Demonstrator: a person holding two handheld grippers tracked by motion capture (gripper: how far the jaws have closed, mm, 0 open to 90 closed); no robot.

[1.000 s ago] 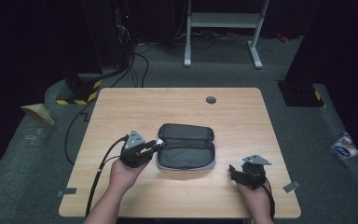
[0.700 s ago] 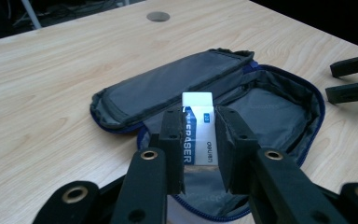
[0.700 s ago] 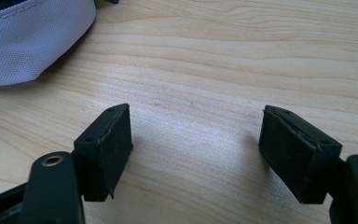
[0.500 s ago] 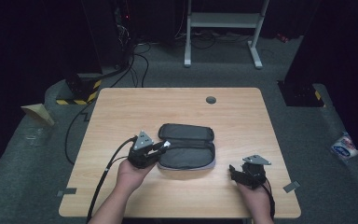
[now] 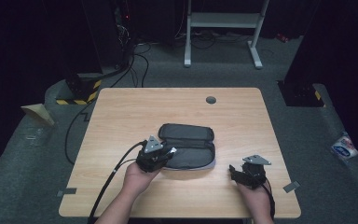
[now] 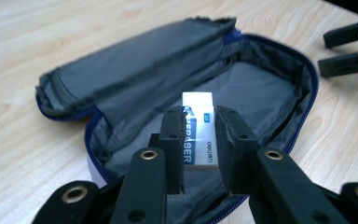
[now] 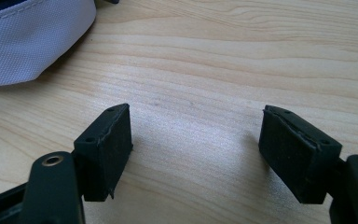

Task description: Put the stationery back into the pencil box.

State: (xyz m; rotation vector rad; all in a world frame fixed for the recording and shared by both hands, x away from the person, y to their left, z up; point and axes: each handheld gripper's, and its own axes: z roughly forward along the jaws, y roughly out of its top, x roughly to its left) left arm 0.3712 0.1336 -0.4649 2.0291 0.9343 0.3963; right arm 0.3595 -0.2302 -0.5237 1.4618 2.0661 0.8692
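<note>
An open grey pencil case [image 5: 186,147] with blue zip edging lies in the middle of the wooden table [image 5: 121,112], its lid folded back. My left gripper [image 6: 199,140] is shut on a white eraser [image 6: 198,122] with a blue sleeve and holds it over the case's open inside [image 6: 256,93]. In the high view this left gripper [image 5: 167,154] sits at the case's near left corner. My right gripper [image 7: 196,140] stands open over bare wood with nothing between its jaws, to the right of the case [image 7: 28,42]. From above, the right gripper [image 5: 235,173] rests near the table's front right.
A round dark grommet [image 5: 210,100] sits near the table's far edge. Cables trail off the table's left side to the floor. A metal stand [image 5: 223,28] is behind the table, and a wrapped packet [image 5: 344,147] lies on the floor at the right.
My left gripper has moved right and down with the eraser, from beside the case's left end to over its open inside. The right gripper has stayed where it was.
</note>
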